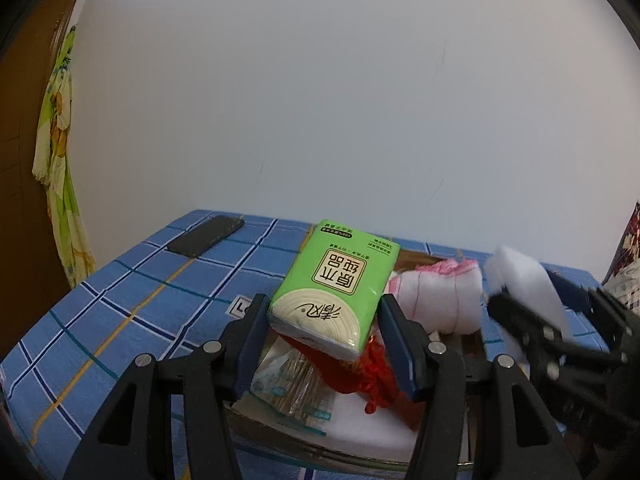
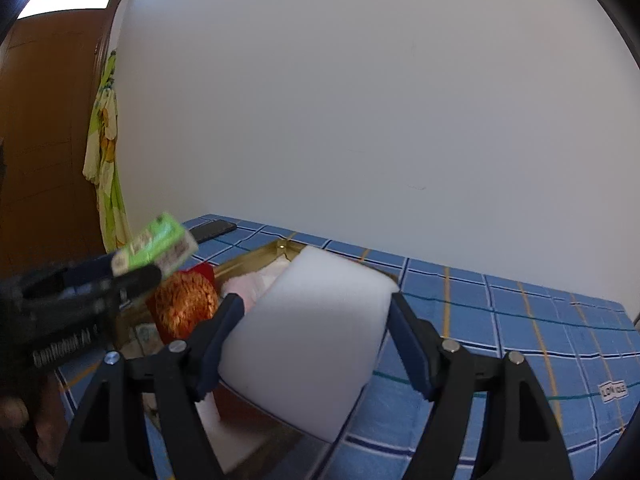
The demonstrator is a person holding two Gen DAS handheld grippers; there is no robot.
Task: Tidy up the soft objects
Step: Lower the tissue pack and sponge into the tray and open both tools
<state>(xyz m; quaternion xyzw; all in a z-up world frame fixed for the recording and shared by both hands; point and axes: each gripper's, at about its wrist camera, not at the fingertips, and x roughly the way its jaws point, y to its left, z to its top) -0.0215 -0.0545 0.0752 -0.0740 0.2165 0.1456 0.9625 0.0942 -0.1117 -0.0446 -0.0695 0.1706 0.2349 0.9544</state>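
Tissue pack (image 1: 334,292) pinched in left gripper (image 1: 323,326) fingers, white foam block (image 2: 310,344) clamped in right gripper (image 2: 314,346); both held above gold tray (image 2: 256,256) on blue-checked desk (image 2: 500,320). Risk: grippers close together, could collide; squashy foam may slip out.

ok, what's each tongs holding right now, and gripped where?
Left tongs clamp the green tissue pack across its near end, by the two long sides. Right tongs clamp the white foam block across its width, on opposite side faces.
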